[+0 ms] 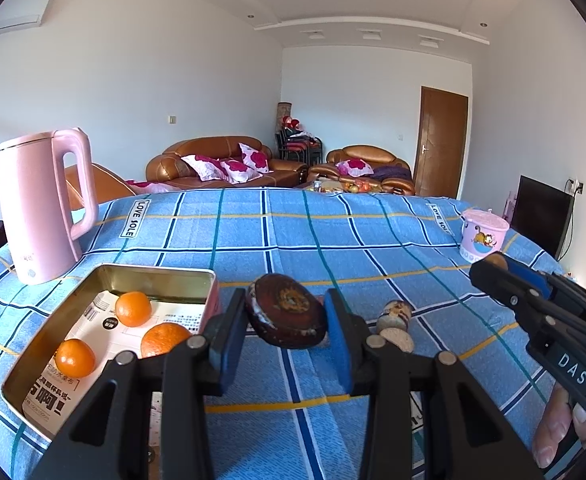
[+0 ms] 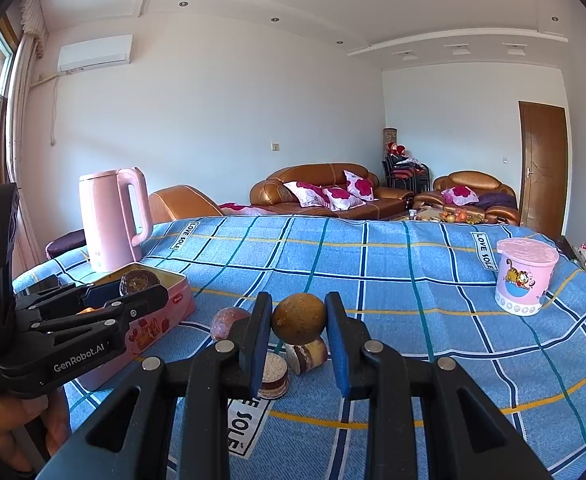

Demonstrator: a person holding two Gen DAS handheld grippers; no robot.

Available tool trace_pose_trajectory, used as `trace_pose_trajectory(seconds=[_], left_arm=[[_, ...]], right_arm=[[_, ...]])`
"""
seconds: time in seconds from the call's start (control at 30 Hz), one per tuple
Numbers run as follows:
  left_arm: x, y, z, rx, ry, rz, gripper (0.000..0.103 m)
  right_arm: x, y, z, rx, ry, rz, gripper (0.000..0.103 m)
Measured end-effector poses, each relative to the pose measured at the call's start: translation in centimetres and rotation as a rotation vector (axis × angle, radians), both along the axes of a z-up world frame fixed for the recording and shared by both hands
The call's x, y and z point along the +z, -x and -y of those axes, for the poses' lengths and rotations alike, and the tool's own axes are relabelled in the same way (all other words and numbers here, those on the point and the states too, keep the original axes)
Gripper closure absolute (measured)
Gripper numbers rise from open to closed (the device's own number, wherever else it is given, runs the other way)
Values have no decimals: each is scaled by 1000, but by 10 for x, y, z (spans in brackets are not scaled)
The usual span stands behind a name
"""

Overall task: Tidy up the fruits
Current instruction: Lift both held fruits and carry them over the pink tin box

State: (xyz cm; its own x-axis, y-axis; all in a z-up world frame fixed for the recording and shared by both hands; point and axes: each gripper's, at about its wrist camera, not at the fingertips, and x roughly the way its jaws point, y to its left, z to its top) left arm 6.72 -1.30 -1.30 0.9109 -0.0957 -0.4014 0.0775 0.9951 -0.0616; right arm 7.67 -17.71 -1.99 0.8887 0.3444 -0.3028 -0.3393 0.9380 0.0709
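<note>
Right wrist, brown-green fruit (speckled, round)

"LOVE SOLE" is showing on white strips printed on the blue checked cloth, one by the pink kettle, another near the pink cartoon bucket; a third is lying partly hidden under the right gripper. "DAS" is reading on the right gripper's body in the left wrist view. "GenRobot.AI" is standing on the left gripper. Chinese print on the paper in the tin box is too small to read.
</note>
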Motion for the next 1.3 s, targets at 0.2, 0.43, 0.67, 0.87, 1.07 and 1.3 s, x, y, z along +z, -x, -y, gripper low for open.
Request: trace_pose_trajectory(seconds=[0.2,0.43,0.67,0.87,1.07,1.3], left_arm=[[3,8,2,18,-15,44,63],[6,14,2,29,-20,82,63],[8,20,0,34,-19,115,63],[9,20,-1,38,-16,120,63],[9,21,-2,37,-8,121,63],[8,23,-14,56,4,106,63]], right_arm=[[2,6,0,4,-2,30,74],[3,11,-2,5,9,62,74],[3,15,-3,5,16,79,74],[4,17,-3,4,17,92,74],[4,17,-4,11,28,90,74],[3,16,-14,31,46,83,74]])
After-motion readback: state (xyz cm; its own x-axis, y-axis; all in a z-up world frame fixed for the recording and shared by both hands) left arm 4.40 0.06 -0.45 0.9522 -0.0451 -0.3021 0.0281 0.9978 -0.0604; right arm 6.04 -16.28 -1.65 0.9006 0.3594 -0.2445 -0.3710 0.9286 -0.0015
